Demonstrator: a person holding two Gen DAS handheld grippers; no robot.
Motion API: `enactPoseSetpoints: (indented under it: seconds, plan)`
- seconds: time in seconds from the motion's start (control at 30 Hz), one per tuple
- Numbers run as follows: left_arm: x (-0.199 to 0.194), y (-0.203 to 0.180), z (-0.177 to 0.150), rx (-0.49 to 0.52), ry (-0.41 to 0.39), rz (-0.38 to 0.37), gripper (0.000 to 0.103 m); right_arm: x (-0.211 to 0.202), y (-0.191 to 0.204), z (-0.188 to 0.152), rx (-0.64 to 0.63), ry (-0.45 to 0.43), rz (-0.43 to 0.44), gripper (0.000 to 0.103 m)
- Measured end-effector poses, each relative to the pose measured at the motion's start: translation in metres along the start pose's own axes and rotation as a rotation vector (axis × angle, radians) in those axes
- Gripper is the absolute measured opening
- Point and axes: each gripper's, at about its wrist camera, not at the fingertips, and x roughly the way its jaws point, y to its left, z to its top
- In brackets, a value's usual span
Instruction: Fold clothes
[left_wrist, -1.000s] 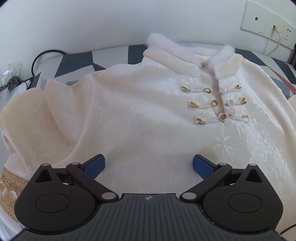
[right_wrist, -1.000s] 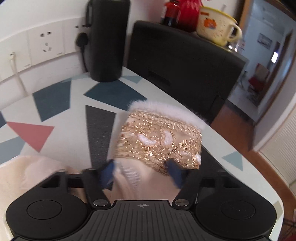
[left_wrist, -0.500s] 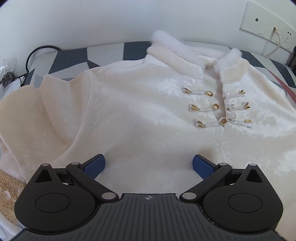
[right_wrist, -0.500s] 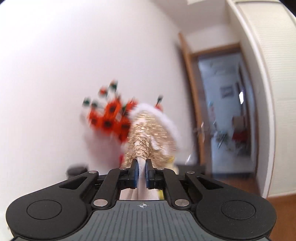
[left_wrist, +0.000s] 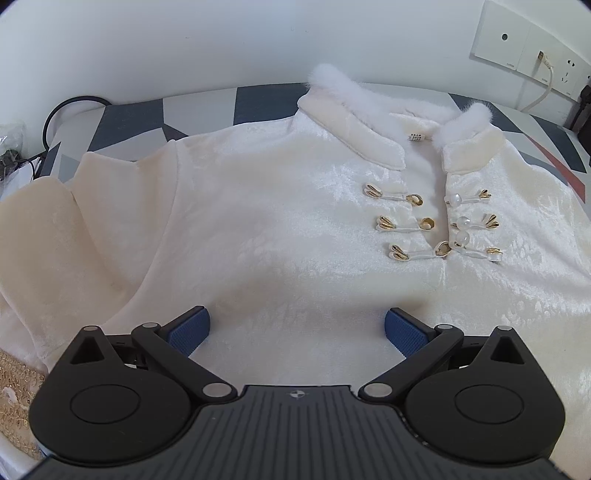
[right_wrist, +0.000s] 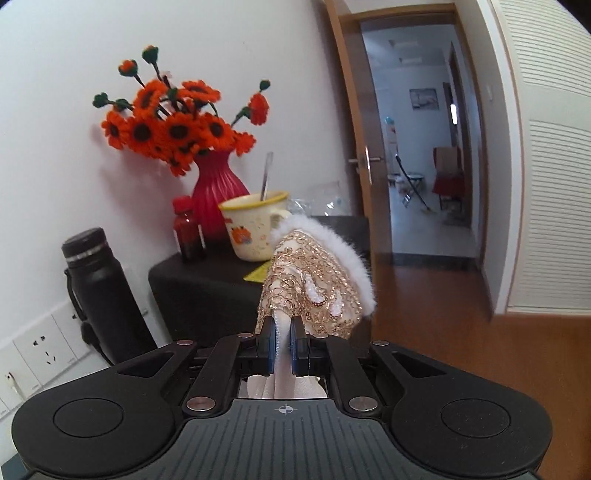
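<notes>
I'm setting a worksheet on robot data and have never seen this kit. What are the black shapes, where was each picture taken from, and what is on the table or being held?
No robot here: a person holds a two-finger gripper in each hand, each with a camera looking along its fingers. The black shapes are the gripper bodies. The left view shows the left gripper, open, above a cream jacket spread on a patterned table. The right view shows the right gripper shut on the jacket's gold cuff, lifted towards a vase and mug.
</notes>
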Motion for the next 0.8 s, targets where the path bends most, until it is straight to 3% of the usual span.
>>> enactPoseSetpoints:
  seconds: [0.8]
  plan:
    - [-0.0006, 0.0015, -0.0006, -0.002, 0.007, -0.006, 0.103, -0.0028, 0.0089, -0.0005, -0.017, 0.019, 0.004, 0.007]
